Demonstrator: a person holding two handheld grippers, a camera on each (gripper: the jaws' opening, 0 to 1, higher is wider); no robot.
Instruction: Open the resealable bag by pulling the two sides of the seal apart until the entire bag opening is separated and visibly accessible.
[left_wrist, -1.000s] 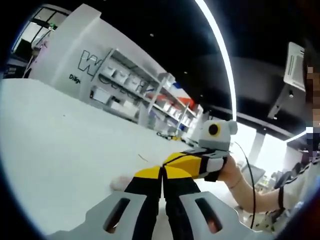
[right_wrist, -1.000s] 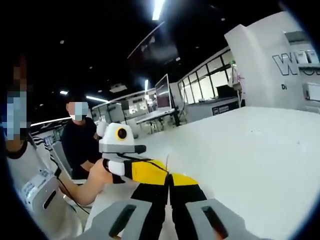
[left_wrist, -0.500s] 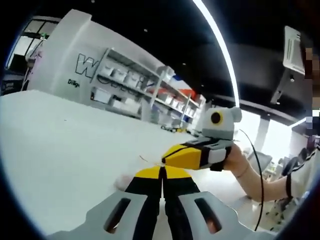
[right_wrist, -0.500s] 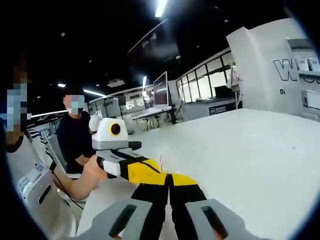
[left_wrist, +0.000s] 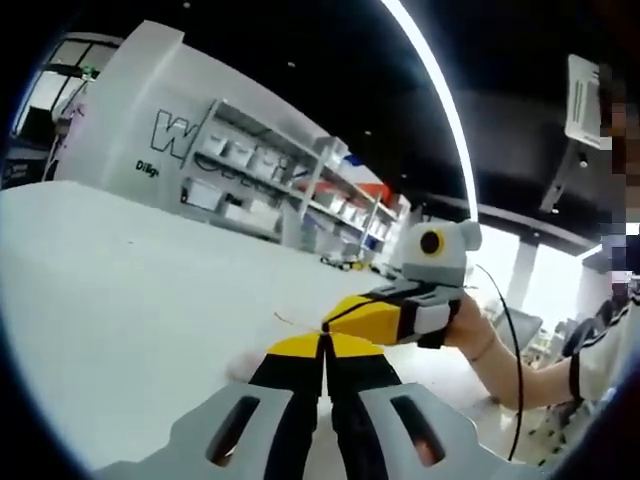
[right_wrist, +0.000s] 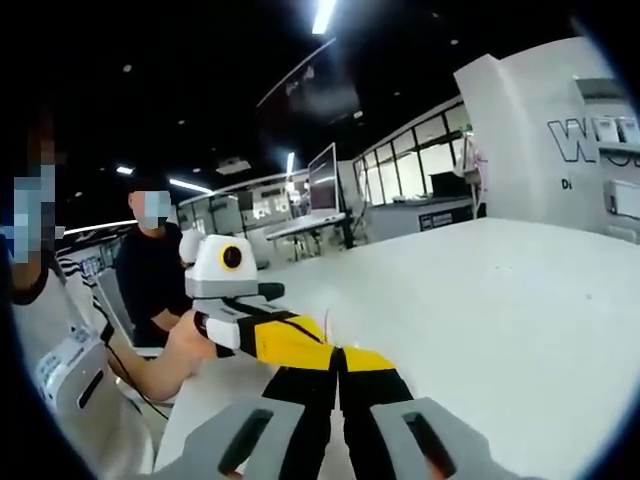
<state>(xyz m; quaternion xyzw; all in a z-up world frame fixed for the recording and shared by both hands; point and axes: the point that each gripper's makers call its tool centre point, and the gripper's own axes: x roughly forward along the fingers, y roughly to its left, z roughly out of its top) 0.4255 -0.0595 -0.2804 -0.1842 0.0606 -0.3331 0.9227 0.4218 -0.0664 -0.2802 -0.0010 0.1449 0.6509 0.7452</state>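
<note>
— What lettering can be read here?
— A large outlined "W" on the white wall panel (left_wrist: 140, 110) behind the shelving (left_wrist: 255, 185), with smaller dark print beneath starting "Di"; the rest is blurred or hidden.
— And from the right gripper view?
— The same white wall panel (right_wrist: 520, 130) shows "W" again, "Di" below it. Nothing else is legible.

Smooth matt white table (left_wrist: 120, 300); matt yellow-and-black plastic-looking left gripper (left_wrist: 325, 350), right gripper (right_wrist: 338, 358); grey plastic jaw mounts.
</note>
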